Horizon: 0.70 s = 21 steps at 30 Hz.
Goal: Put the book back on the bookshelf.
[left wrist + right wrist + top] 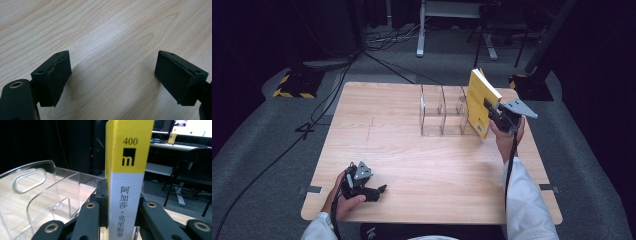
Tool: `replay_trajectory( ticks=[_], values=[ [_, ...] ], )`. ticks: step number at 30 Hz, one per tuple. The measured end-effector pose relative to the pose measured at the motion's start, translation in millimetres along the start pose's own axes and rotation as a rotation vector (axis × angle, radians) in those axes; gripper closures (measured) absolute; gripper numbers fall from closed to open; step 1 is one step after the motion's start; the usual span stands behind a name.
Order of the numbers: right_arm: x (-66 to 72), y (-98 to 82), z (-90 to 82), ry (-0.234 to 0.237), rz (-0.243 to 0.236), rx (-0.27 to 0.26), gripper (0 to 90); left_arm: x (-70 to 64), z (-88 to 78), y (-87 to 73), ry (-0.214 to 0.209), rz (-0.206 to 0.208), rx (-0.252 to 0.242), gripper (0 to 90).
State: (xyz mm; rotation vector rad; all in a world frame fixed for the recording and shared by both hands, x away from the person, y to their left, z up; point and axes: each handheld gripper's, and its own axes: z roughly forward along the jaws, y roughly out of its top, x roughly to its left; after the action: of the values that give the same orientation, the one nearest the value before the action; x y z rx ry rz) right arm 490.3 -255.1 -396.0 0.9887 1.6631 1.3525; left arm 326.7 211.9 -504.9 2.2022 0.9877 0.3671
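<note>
A yellow book (pixel 480 101) stands upright at the right end of the clear plastic rack (pixel 443 111), held there by my right gripper (pixel 493 111), which is shut on its spine. In the right gripper view the book's yellow and white spine (pixel 126 170) rises between the black jaws, with the clear plastic rack (pixel 37 195) to its left. My left gripper (pixel 377 191) rests low near the table's front left edge. In the left gripper view its jaws are wide apart, pads (pixel 58 77) facing each other over bare wood, nothing between them.
The light wooden table (pixel 402 160) has rounded corners. Cables trail over the grey floor at the left, and stand bases with yellow-black tape (pixel 292 87) sit beyond the far edge. A chair and desk legs stand in the dark background.
</note>
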Motion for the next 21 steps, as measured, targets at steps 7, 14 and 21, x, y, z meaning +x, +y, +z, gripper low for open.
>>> replay_trajectory(
  ticks=[7,14,21],
  values=[
    [-0.3,0.7,18.2,-0.029,0.018,-0.012,76.8,-0.1,0.0,0.0,-0.001,-0.001,0.000,14.5],
    [-0.4,-11.9,28.8,-0.027,0.057,-0.012,76.5,0.3,-0.2,-0.1,-0.005,0.010,0.000,14.6],
    [-2.5,-13.0,21.2,-0.062,0.036,0.015,75.0,-0.2,-0.5,-0.2,-0.003,0.009,0.001,15.0]
  ],
)
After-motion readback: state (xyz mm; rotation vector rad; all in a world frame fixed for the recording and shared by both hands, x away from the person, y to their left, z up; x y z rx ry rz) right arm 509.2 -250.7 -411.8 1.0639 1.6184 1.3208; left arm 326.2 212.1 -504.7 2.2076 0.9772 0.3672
